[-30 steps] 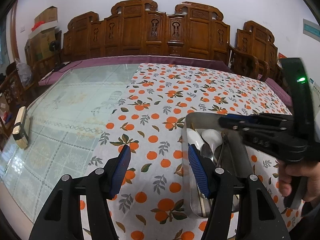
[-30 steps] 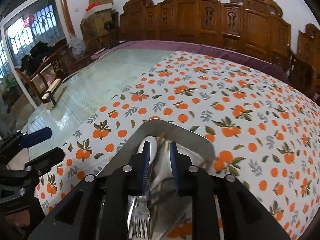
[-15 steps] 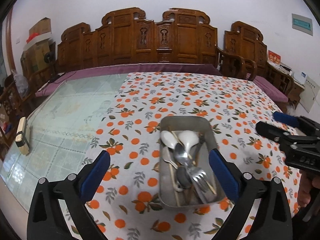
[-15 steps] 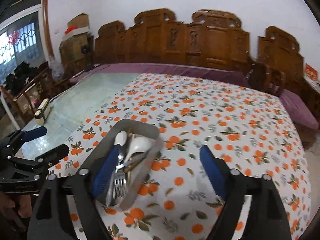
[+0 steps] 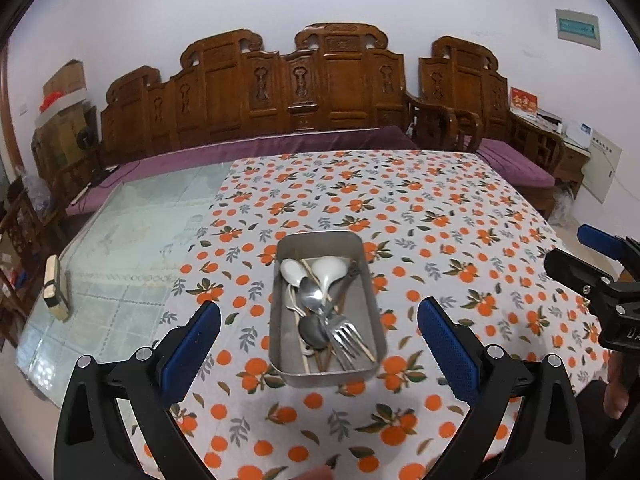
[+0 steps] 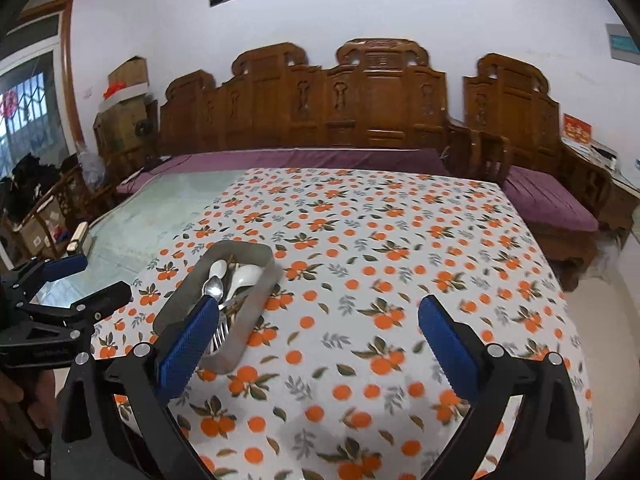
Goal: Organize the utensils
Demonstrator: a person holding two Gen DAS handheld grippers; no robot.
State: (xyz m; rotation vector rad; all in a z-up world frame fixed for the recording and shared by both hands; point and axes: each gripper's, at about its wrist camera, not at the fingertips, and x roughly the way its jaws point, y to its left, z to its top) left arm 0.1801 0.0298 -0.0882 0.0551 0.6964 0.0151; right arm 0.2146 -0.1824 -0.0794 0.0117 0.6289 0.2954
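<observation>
A metal tray sits on the orange-print tablecloth and holds two white spoons, a metal spoon, a fork and chopsticks. My left gripper hovers above and in front of the tray, open, with nothing between its blue pads. My right gripper is to the right of the tray; its jaws are opening and hold nothing. Its left finger hides the tray's near end. Each gripper shows at the edge of the other's view: right, left.
The tablecloth covers the right part of a glass-topped table. A small wooden block lies near the table's left edge. A carved wooden bench with purple cushions stands behind. A hand holds the right gripper.
Both grippers drew back and up from the tray. The left jaws spread wider. The right jaws, nearly shut over the utensils a second ago, now stand wide and empty.
</observation>
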